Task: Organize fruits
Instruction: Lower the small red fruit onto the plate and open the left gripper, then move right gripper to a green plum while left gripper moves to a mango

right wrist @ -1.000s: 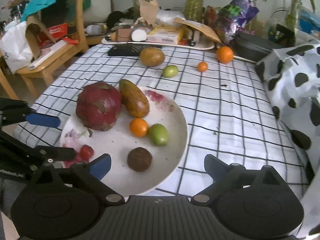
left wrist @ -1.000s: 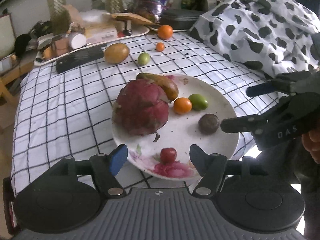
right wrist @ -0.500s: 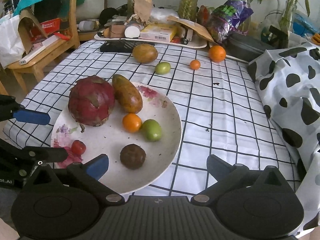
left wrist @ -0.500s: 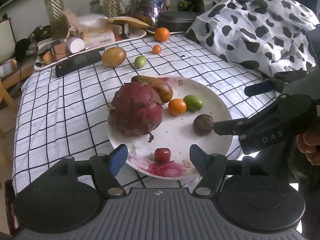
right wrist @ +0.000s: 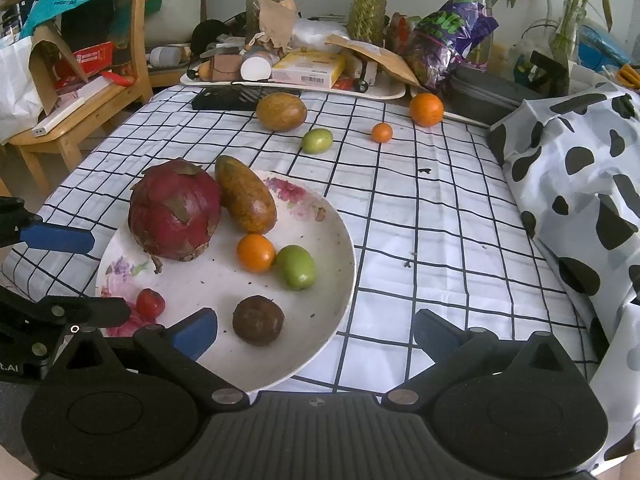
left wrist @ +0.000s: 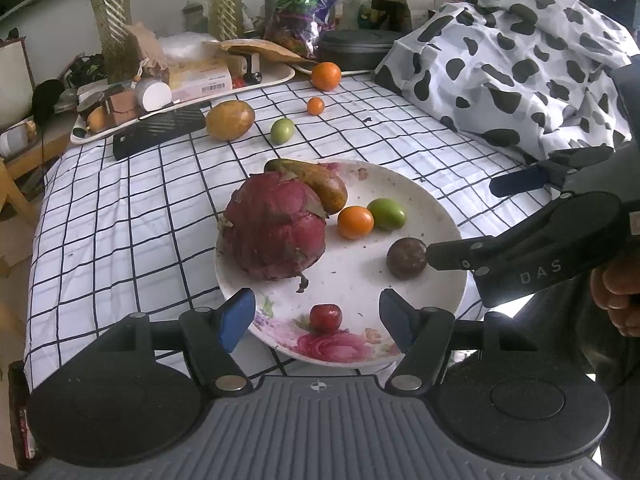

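1. I read this as the pause between placements. The plate (right wrist: 344, 240) already carries the dragon fruit (right wrist: 175, 210), a long mango (right wrist: 245, 198), a small orange (right wrist: 256, 253), a green fruit (right wrist: 296, 267), a dark passion fruit (right wrist: 258, 320) and a cherry (right wrist: 150, 303).
2. Four fruits sit loose on the checked cloth (right wrist: 420, 220) toward 12 o'clock of the plate: a round mango (right wrist: 281, 112), a green one (right wrist: 317, 141), a tiny orange (right wrist: 382, 132) and a big orange (right wrist: 426, 109).
3. My left gripper (left wrist: 318, 314) hangs with its fingers apart and empty, the cherry between them at the plate's 6 o'clock edge. My right gripper (right wrist: 316, 330) is also spread wide and empty at the plate's 5 o'clock rim.
4. Next, I judge, one gripper must reach well forward to 12 o'clock; the loose green fruit is nearest.
5. Against a second ago, both cameras have drawn back and slightly up: the plate sits farther off, and fruit positions are unchanged.
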{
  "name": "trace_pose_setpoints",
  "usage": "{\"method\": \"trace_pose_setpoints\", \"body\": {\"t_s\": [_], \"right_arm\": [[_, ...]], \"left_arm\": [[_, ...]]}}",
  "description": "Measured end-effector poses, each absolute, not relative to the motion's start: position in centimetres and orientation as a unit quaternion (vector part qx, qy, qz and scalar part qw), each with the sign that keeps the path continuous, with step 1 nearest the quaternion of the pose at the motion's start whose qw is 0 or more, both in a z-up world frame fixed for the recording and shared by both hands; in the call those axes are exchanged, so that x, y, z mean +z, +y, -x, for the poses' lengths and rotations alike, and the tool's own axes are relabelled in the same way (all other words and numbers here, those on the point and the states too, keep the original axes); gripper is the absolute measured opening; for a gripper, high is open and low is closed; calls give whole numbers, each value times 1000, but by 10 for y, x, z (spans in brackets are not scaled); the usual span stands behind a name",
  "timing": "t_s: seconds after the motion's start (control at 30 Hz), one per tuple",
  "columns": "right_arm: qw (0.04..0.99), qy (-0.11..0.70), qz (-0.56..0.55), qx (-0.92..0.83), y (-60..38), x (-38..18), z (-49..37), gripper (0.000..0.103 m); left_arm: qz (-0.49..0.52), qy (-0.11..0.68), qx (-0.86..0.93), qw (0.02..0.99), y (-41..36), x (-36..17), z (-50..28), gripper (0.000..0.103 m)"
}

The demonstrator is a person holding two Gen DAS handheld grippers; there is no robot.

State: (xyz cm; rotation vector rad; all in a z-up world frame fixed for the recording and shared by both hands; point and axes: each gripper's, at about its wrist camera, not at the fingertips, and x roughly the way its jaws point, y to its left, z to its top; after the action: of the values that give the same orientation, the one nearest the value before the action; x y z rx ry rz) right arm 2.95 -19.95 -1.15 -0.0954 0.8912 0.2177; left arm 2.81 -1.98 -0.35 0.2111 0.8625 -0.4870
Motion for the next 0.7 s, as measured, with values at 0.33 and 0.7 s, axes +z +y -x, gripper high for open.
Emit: {"method": "trace_pose_setpoints", "body": {"t_s": [0.33,0.7], "right_arm": [[896,429,53,100,-198,-12,-30,103],[900,422,61,91,-196,-14,-37,103]], "left_arm": [[-81,408,-224,881,-15,0,-31,67],[-74,359,-233,901,-12,17,-42,67]]}}
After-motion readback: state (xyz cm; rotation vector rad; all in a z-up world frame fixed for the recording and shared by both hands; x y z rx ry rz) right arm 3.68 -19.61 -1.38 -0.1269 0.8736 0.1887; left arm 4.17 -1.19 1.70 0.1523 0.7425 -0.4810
